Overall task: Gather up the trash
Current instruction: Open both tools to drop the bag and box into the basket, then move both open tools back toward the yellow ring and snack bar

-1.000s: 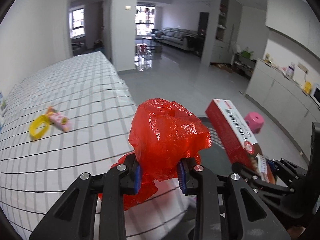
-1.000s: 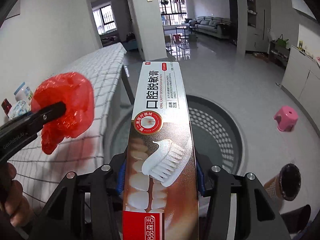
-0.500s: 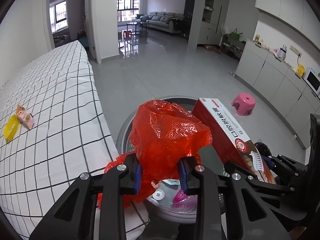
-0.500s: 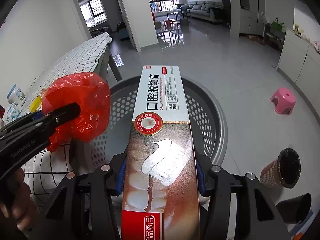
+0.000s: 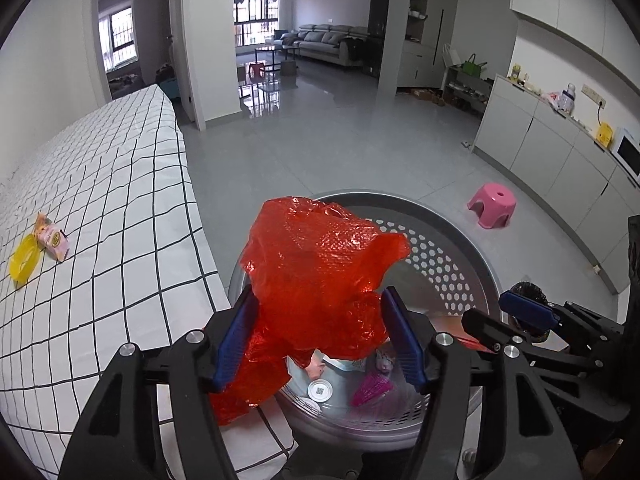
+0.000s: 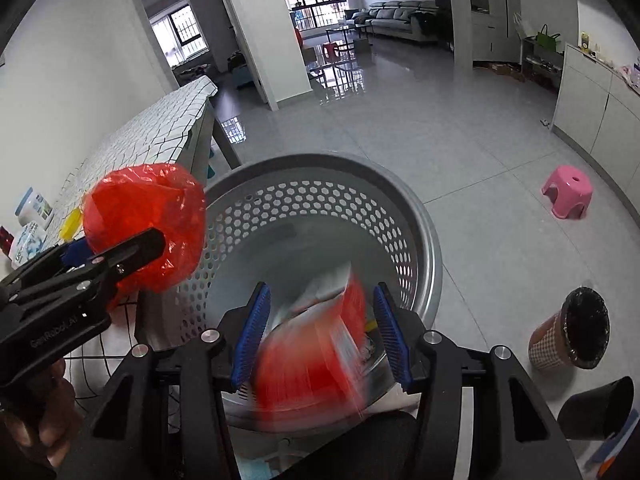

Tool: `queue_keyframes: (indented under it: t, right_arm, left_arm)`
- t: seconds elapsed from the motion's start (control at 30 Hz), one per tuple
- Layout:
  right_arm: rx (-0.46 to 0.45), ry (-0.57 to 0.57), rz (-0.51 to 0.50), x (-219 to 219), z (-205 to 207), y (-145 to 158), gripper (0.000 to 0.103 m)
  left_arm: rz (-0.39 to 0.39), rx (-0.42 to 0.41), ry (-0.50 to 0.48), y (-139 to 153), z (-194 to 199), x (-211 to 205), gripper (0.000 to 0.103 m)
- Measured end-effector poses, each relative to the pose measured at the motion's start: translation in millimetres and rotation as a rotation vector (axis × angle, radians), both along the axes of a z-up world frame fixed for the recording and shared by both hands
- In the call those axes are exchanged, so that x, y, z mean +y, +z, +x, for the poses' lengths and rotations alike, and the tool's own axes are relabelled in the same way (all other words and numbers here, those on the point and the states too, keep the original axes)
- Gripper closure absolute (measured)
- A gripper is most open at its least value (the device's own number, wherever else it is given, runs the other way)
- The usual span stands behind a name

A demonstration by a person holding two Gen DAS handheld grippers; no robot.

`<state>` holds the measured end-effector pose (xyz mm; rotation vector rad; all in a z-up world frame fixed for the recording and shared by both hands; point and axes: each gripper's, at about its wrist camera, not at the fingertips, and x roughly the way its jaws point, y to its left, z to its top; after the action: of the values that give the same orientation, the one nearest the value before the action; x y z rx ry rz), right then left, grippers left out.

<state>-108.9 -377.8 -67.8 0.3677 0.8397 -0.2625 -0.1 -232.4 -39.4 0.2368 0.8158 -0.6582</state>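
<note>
Plainly at the drop step, the left gripper [image 5: 320, 340] had jaws opening round the red bag [image 5: 320, 276] above the basket [image 6: 416, 216], the right gripper [image 6: 320, 334] stood open as the toothpaste box [image 6: 316, 356] fell in; remaining bench litter seemed next.

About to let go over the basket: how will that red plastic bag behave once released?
The red plastic bag looks thin and crinkled, so probably very light and floppy. With the left gripper jaws opening, it still bulges between them and may cling or drift. Part overhangs the table, so it could miss the basket.
</note>
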Motion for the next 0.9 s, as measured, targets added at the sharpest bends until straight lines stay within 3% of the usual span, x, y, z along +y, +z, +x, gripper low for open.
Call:
queue_keyframes:
  t: [0.13, 0.9]
  right_arm:
    - [-0.015, -0.006, -0.007, 0.1, -2.7, 4.1, 0.048]
    - [-0.037, -0.073, -0.008, -19.2, -26.3, 9.7, 0.048]
  left_arm:
    - [-0.01, -0.007, 0.001, 2.8, -3.5, 2.9, 0.031]
    - [-0.033, 0.012, -0.034, 10.6, -14.3, -16.8, 0.03]
